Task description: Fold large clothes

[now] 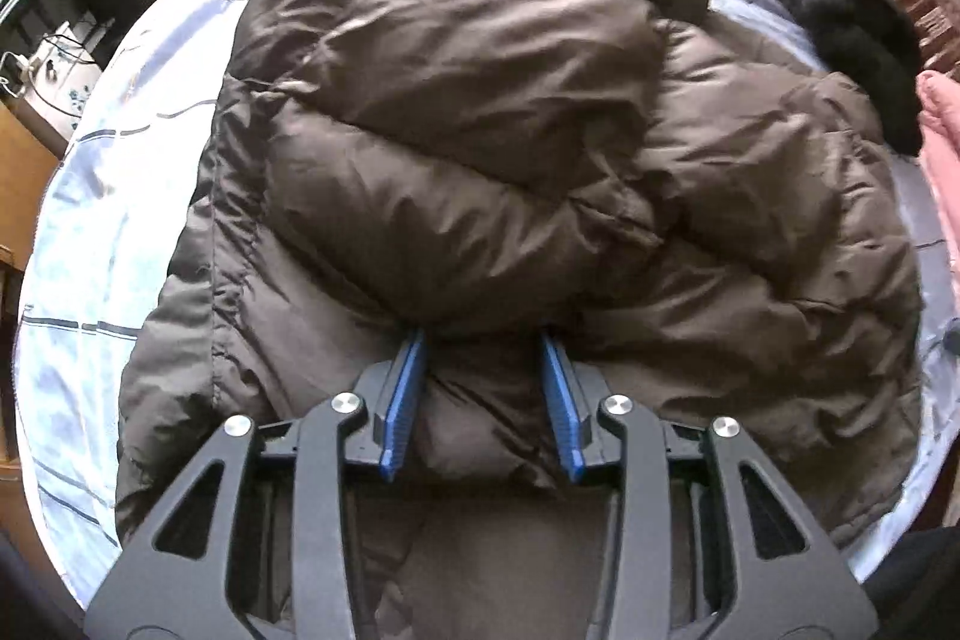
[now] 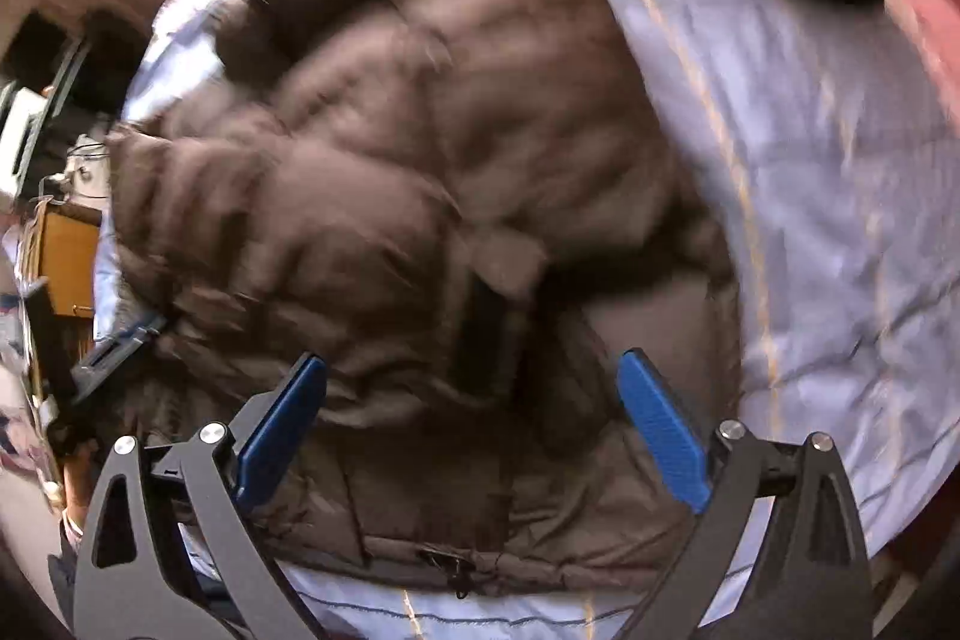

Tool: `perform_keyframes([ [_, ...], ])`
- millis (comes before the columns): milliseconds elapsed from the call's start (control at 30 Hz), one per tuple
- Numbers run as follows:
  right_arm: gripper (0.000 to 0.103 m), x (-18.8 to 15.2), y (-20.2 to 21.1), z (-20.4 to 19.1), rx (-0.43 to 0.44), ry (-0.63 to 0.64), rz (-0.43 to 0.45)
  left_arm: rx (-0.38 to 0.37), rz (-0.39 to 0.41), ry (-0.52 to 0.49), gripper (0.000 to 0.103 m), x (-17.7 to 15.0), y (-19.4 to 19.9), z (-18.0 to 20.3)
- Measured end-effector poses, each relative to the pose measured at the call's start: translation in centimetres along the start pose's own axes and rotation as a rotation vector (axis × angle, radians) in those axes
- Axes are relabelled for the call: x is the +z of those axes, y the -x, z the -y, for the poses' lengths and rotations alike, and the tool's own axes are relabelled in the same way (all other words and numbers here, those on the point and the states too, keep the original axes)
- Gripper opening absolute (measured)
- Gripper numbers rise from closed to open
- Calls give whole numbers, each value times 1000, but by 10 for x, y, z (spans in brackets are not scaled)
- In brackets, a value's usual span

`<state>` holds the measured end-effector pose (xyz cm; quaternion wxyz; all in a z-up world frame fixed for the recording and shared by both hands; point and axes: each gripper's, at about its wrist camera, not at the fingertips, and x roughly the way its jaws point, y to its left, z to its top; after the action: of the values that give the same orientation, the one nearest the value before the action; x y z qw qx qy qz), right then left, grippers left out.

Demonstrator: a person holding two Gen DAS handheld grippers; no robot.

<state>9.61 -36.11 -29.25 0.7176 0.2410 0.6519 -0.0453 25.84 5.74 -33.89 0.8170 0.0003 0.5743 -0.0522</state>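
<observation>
Brown and puffy, the down jacket lies bundled on the bed, its sleeves folded across the body (dark fur hood at the far end). Left gripper hovers at the jacket's near hem, jaws partly open around a fold without pinching it. Right gripper hangs over the jacket, jaws wide and empty.

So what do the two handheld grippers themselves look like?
Both match. The left gripper and right gripper have matte black angular linkage arms with triangular cut-outs, round silver pivot bolts, and flat bright blue ribbed finger pads. No cables or markings show.
</observation>
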Motion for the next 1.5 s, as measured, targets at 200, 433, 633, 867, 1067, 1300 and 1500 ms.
perform_keyframes([
  [200,67,19,-49,3,274,-144,-48,20,-18,82,40,7,-10,-15],
  [433,25,49,17,-79,325,90,248,52,23,210,41,12,-5,-50],
  [633,24,87,29,-116,313,164,383,124,109,298,43,22,3,-70],
  [867,47,109,-53,-93,137,91,291,188,127,277,49,29,-10,-66],
  [1067,65,107,-48,-89,107,64,284,232,113,254,50,35,-21,-59],
  [1300,99,60,55,-91,11,-24,768,180,241,270,50,37,22,-54],
  [1500,53,52,-2,-176,61,309,524,69,310,131,47,37,42,-19],
])
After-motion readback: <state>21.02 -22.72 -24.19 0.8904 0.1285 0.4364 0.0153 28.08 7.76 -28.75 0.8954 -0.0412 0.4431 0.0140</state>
